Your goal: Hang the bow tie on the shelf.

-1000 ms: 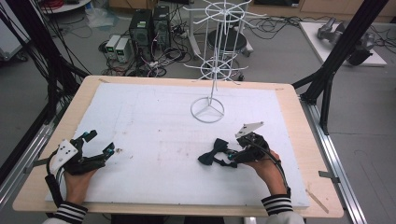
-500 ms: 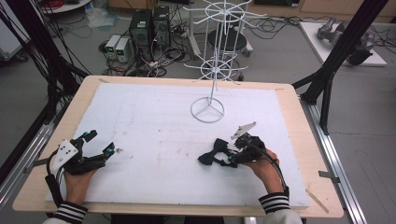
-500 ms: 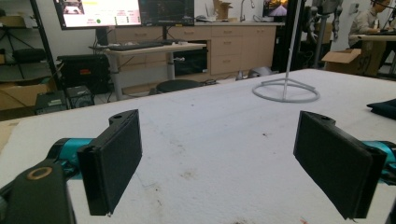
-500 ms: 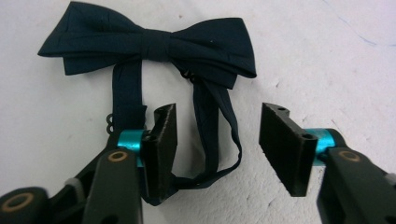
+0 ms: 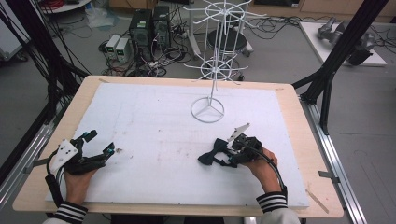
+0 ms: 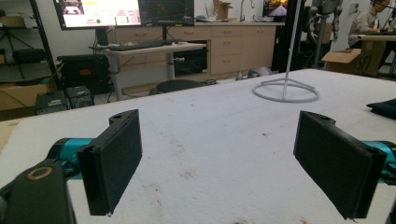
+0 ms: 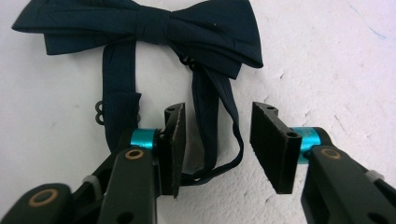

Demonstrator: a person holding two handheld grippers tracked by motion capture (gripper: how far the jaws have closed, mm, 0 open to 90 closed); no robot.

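Observation:
A dark navy bow tie [image 5: 212,152] lies flat on the white foam board [image 5: 154,121], right of centre. In the right gripper view the bow [image 7: 154,23] lies ahead, and its strap [image 7: 212,100] runs back between the jaws. My right gripper [image 5: 228,157] [image 7: 218,112] straddles that strap; its jaws have just been closing, but a gap remains on both sides of the strap and the pads do not press it. My left gripper [image 5: 101,142] [image 6: 222,123] rests at the board's left with its jaws wide open and nothing between them.
A white wire display stand [image 5: 208,109] [image 6: 286,91] rises from a round base at the board's far middle. The wooden table edge [image 5: 299,116] frames the board. Computers and cables lie on the floor beyond.
The right gripper has tipped and shifted slightly at the bow tie. The left gripper and the bow tie have stayed put.

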